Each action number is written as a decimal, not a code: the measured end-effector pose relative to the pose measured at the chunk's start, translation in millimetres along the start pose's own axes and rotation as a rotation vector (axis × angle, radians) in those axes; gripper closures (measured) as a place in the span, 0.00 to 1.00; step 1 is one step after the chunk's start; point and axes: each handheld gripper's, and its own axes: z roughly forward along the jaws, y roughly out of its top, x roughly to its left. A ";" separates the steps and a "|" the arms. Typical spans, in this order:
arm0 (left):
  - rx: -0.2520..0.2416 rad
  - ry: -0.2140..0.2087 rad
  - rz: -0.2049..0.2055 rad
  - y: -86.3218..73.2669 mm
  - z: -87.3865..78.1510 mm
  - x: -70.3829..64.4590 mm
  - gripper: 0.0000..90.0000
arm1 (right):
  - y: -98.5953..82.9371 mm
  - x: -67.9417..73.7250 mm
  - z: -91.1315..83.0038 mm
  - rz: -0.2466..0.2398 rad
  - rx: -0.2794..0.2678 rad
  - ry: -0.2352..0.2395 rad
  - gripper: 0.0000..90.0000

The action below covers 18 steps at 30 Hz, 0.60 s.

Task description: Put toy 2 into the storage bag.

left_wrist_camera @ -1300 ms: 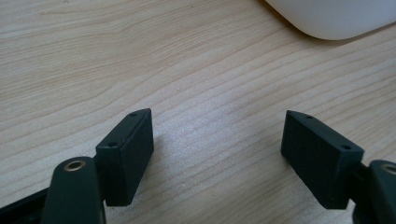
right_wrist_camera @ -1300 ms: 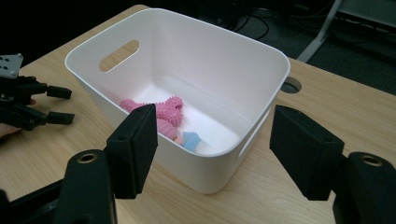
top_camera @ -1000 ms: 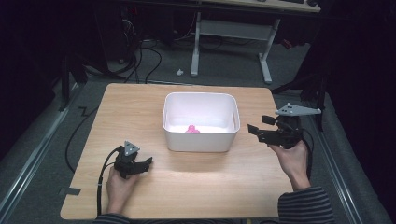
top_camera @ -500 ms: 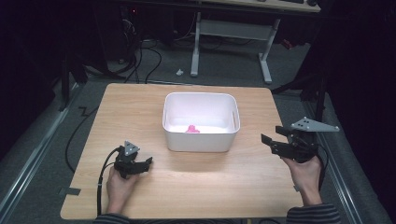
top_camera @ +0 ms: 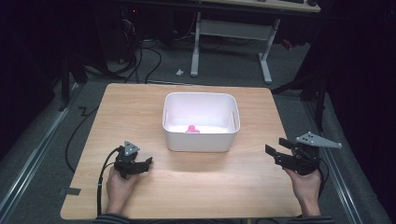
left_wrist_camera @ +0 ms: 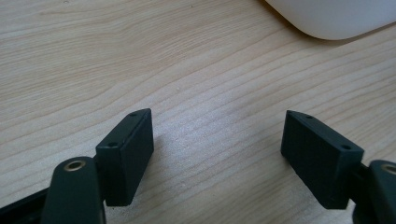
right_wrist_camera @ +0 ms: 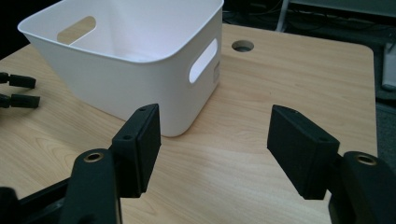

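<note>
Your right gripper (top_camera: 279,156) has drawn back from the white bin (top_camera: 201,138) toward the near right corner of the table (top_camera: 140,100), while your left gripper (top_camera: 142,164) has stayed where it was, near the bin's front-left corner. Both sets of tongs stand wide apart and hold nothing; in the left gripper view bare wood shows between the jaws of the left gripper (left_wrist_camera: 217,154). From the right gripper (right_wrist_camera: 214,144) you look across open tabletop to the bin (right_wrist_camera: 116,84), well clear of its handle slot. A small pink object (top_camera: 192,129) lies on the bin's floor, toward the front wall. You have free wood in front of the bin between your two hands, and your right hand (top_camera: 306,186) sits close to the table's right edge.
</note>
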 end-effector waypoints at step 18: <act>0.001 0.000 0.001 0.0 0.0 0.1 0.28 | -41.8 -0.6 43.8 0.062 0.045 0.013 0.41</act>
